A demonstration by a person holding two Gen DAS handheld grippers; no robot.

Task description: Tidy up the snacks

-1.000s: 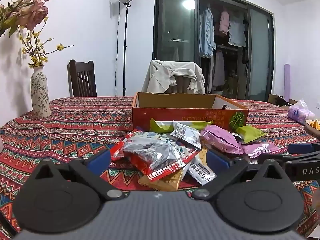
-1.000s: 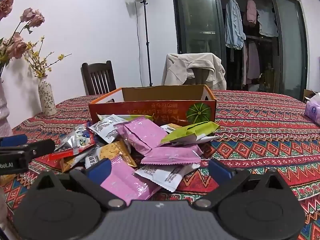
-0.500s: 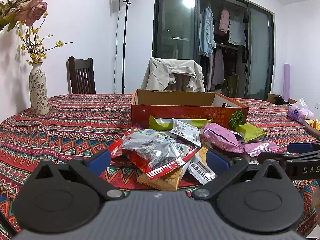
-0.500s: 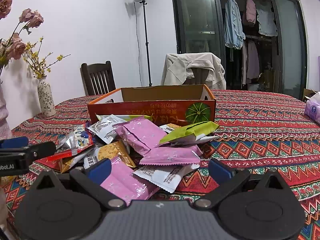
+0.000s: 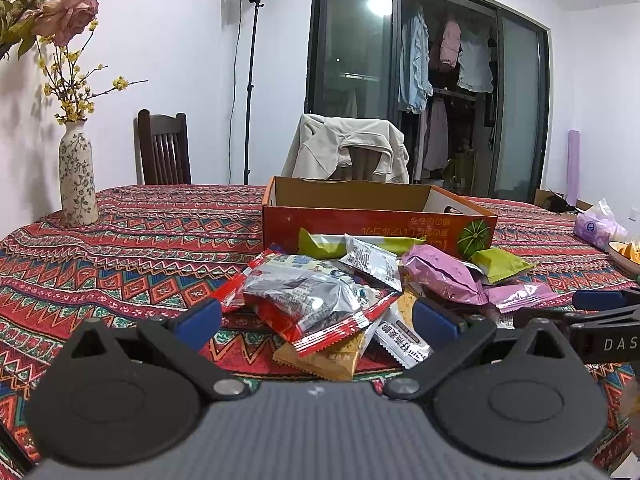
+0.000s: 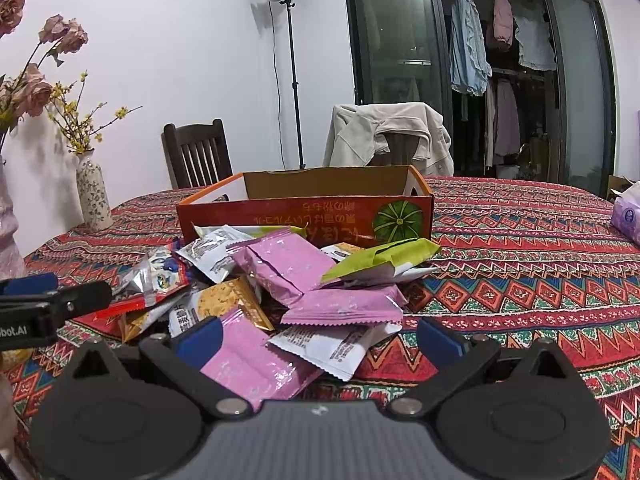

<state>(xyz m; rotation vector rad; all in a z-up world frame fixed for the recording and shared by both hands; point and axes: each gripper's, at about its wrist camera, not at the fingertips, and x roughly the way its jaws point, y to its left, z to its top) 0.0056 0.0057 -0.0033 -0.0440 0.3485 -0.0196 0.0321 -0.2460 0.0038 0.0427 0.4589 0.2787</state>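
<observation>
Nothing looks sorted yet: the snack packets point(image 6: 296, 280) lie heaped on the patterned tablecloth point(image 6: 520, 248) just in front of the orange cardboard box point(image 6: 304, 208), whose visible inside shows no packets (its floor is hidden). The left gripper point(image 5: 316, 322) and right gripper point(image 6: 318, 340) both stand wide open, holding nothing, at the heap's near edge. The cloth right of the heap lies bare, while the box's near wall must be cleared for any drop.
</observation>
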